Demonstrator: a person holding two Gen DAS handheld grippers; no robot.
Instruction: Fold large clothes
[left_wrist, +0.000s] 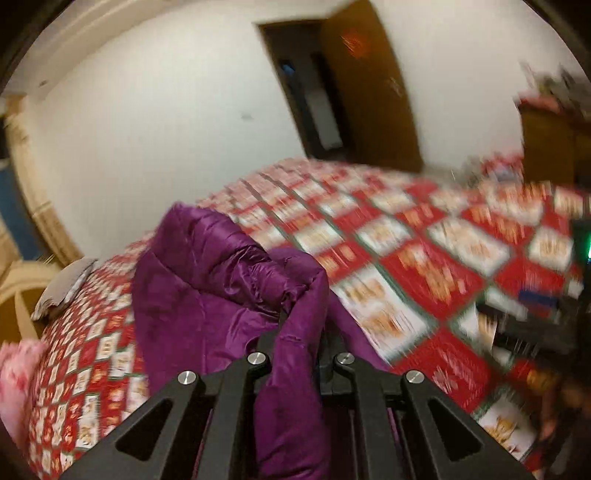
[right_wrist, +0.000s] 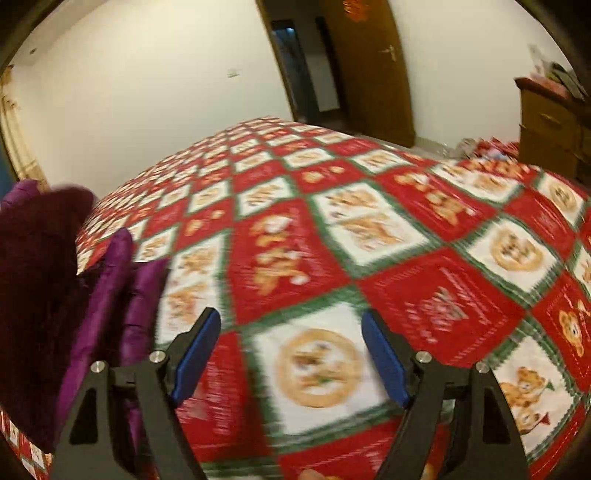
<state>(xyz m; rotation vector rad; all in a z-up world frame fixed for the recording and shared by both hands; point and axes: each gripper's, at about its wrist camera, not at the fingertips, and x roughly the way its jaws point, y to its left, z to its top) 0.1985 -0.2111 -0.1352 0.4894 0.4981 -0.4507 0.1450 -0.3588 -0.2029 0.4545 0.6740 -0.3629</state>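
A shiny purple padded jacket (left_wrist: 207, 288) is bunched up on a bed with a red, white and green patterned cover (left_wrist: 406, 251). My left gripper (left_wrist: 299, 332) is shut on a fold of the jacket, which runs between its fingers and down over them. In the right wrist view the jacket (right_wrist: 103, 295) hangs at the left edge, with a dark fur trim (right_wrist: 40, 240) beside it. My right gripper (right_wrist: 291, 354) is open and empty over the bed cover (right_wrist: 369, 229), just right of the jacket. The view is motion-blurred.
A white wall and a brown door (right_wrist: 373, 70) stand beyond the bed. A wooden dresser (right_wrist: 550, 122) is at the right. A grey pillow (left_wrist: 62, 291) and pink fabric (left_wrist: 18, 376) lie at the bed's left end. Dark objects (left_wrist: 532, 321) show at the right edge.
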